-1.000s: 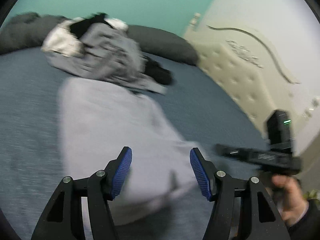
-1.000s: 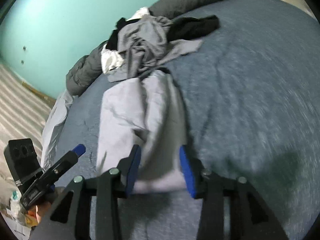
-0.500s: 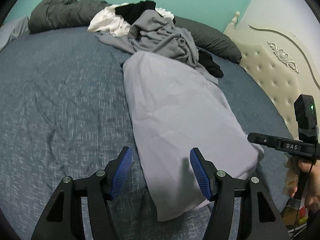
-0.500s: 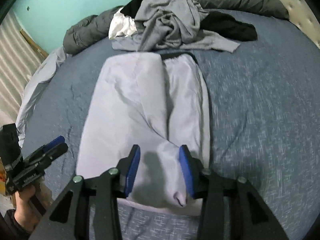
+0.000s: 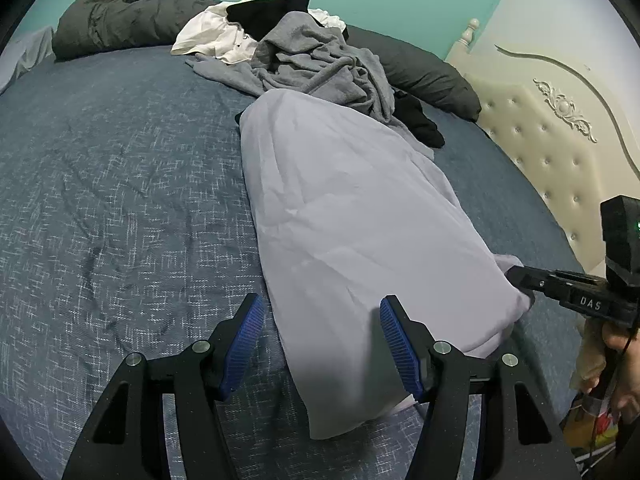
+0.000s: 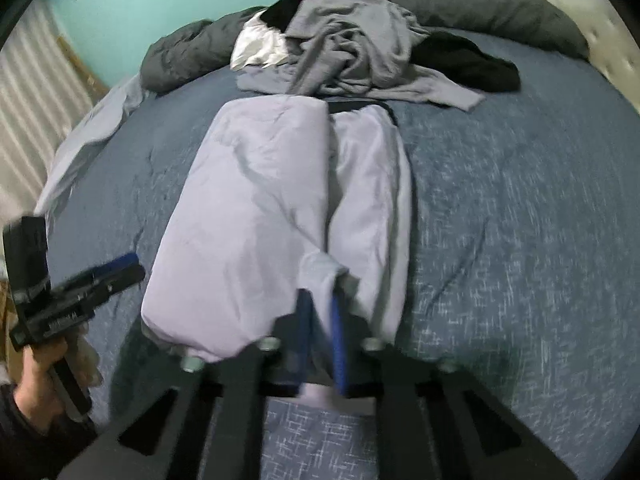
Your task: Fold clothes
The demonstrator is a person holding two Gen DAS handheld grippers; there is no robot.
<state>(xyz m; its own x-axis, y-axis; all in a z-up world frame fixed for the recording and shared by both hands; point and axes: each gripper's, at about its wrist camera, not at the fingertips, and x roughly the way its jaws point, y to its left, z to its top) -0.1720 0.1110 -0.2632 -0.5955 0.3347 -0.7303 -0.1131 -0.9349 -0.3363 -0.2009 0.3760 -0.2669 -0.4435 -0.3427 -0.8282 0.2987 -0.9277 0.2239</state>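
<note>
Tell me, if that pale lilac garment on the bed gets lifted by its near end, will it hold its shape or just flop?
Probably flop: the lilac garment lies creased and moulded to the bed, and the fold pinched in the right gripper already puckers. It looks thin, so likely light. Its faint sheen suggests it may slide.
</note>
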